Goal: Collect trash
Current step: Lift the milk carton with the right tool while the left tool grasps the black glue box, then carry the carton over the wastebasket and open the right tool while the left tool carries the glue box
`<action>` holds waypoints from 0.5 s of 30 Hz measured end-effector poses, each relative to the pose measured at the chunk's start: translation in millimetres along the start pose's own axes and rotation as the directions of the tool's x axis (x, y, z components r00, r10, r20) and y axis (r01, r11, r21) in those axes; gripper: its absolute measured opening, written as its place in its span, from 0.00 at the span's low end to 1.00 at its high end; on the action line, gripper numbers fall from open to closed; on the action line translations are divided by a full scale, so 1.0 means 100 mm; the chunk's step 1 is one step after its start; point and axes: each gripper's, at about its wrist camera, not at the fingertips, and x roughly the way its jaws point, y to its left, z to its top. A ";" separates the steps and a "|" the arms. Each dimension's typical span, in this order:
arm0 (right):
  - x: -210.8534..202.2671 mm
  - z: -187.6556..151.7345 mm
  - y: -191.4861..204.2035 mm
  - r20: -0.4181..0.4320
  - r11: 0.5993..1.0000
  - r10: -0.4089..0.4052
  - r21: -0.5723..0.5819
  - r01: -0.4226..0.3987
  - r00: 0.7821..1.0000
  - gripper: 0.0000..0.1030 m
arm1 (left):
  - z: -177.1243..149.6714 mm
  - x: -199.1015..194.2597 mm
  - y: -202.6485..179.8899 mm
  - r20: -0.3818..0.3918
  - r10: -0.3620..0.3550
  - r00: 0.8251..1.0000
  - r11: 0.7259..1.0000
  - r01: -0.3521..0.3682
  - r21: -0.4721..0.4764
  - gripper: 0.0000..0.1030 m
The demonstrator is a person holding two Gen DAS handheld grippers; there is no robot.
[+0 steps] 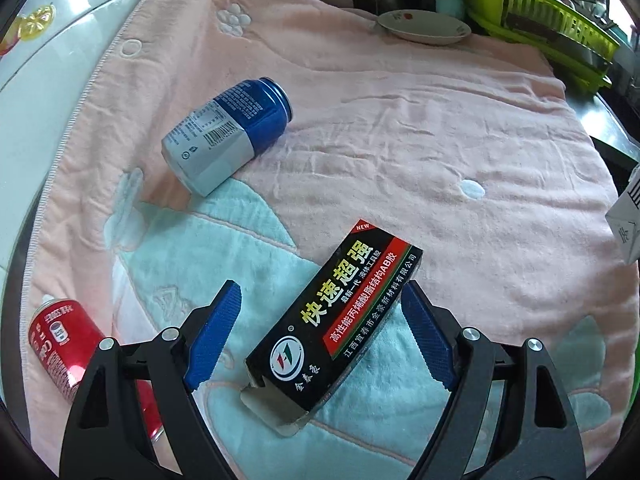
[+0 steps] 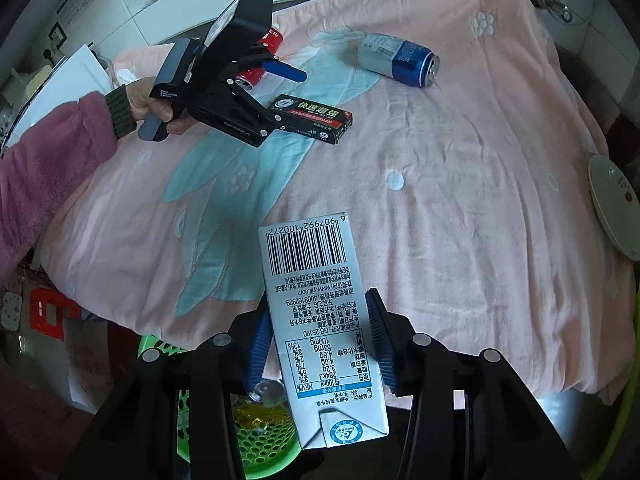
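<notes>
My left gripper [image 1: 320, 332] straddles the black glue box [image 1: 332, 320] on the towel [image 1: 440, 140], fingers spread wide.

I see a black rectangular cardboard glue box [image 1: 335, 317] flat on towel, blue-silver aluminium can [image 1: 227, 136] on its side, red can [image 1: 64, 348] lying too, white milk carton [image 2: 320, 328] off towel.

A pink terry towel with pale blue flower shapes [image 1: 400, 152] covers the table. On it lie a blue-and-silver drink can [image 1: 228, 136], a red drink can [image 1: 60, 344], a black cardboard glue box [image 1: 336, 320] and, at the far edge, a white ceramic plate [image 1: 424, 26].
</notes>
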 end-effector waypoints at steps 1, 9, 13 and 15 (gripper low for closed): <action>-0.01 -0.03 -0.01 -0.002 1.000 0.000 0.007 0.000 1.000 0.42 | 0.01 0.03 0.00 -0.005 -0.004 1.000 1.000 0.005 0.002 0.78; -0.06 -0.19 -0.07 -0.010 0.999 -0.005 0.044 0.005 1.000 0.43 | 0.05 0.20 0.09 -0.037 -0.051 0.998 0.999 0.051 -0.009 0.79; -0.10 -0.21 -0.09 0.000 0.999 -0.008 0.047 0.008 1.000 0.43 | 0.04 0.27 0.12 -0.047 -0.103 0.994 0.994 0.101 -0.046 0.67; -0.12 -0.22 -0.09 0.002 0.999 -0.006 0.050 0.006 1.000 0.43 | 0.03 0.25 0.11 -0.041 -0.108 0.993 0.992 0.105 -0.062 0.60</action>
